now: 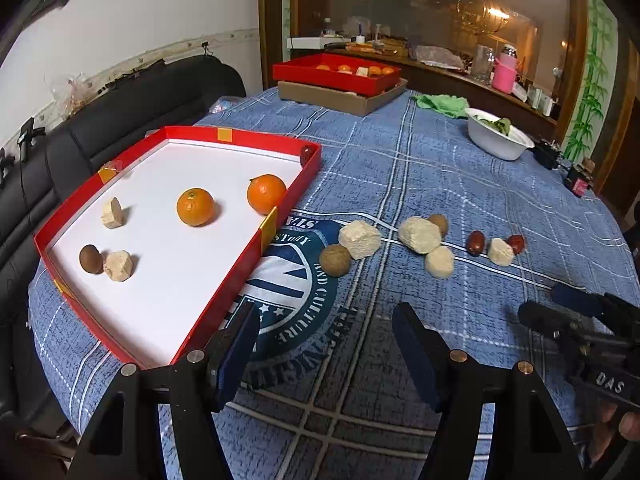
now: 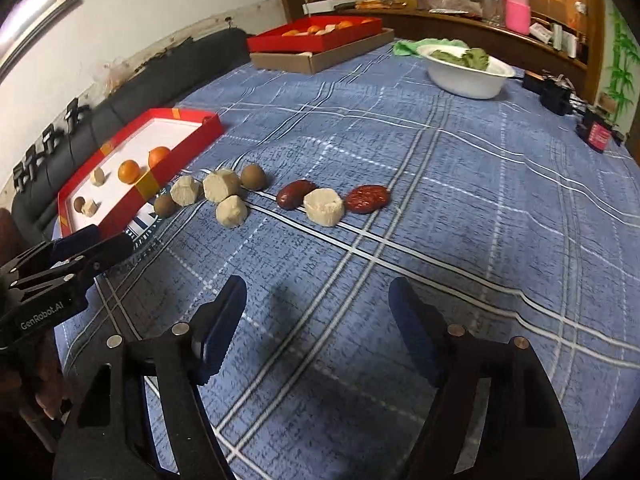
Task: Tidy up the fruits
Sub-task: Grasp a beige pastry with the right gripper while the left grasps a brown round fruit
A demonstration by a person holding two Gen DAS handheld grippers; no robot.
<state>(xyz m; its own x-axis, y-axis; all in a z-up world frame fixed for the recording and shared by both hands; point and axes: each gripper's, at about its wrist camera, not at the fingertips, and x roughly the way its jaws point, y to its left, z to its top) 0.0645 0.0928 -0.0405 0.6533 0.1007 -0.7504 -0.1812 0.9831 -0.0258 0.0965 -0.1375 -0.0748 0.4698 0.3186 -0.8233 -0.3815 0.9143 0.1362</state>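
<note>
While you hold both tongs above the blue plaid bench point(image 1: 420, 168), the red tray point(image 1: 256, 246) serves as your landmark, lying at the bench's left side.

Inside the tray, starting from its left end, you have a brown round fruit point(image 1: 91, 258) touching a pale chunk point(image 1: 117, 265), another pale chunk point(image 1: 112, 213) beyond them, then two oranges point(image 1: 195, 207), the second orange point(image 1: 266, 194) close against the tray's right wall. A dark red date point(image 1: 306, 155) sits in the tray's far right corner.

Just right of the tray, on the cloth, a brown round fruit point(image 2: 165, 205) touches a pale chunk point(image 2: 185, 191). Further right of the tray come a bigger pale chunk point(image 2: 221, 186), a smaller one point(image 2: 232, 211) in front of it and another brown fruit point(image 2: 253, 177) behind. Farther right still, well apart from the tray, a pale chunk point(image 2: 324, 207) lies between two red dates point(image 2: 296, 193), the right-hand date point(image 2: 367, 199) just beside it.

Beyond the tray, at the bench's far edge, a second red tray point(image 1: 336, 74) with fruit rests on a cardboard box point(image 1: 340, 98); a white bowl point(image 1: 498, 140) of greens stands to its right.

Your left tongs point(image 1: 326, 350) stand wide with nothing between them, over the cloth beside the tray's near right corner. Your right tongs point(image 2: 318, 326) are likewise wide and empty, hovering nearer to you than the row of loose fruit.
</note>
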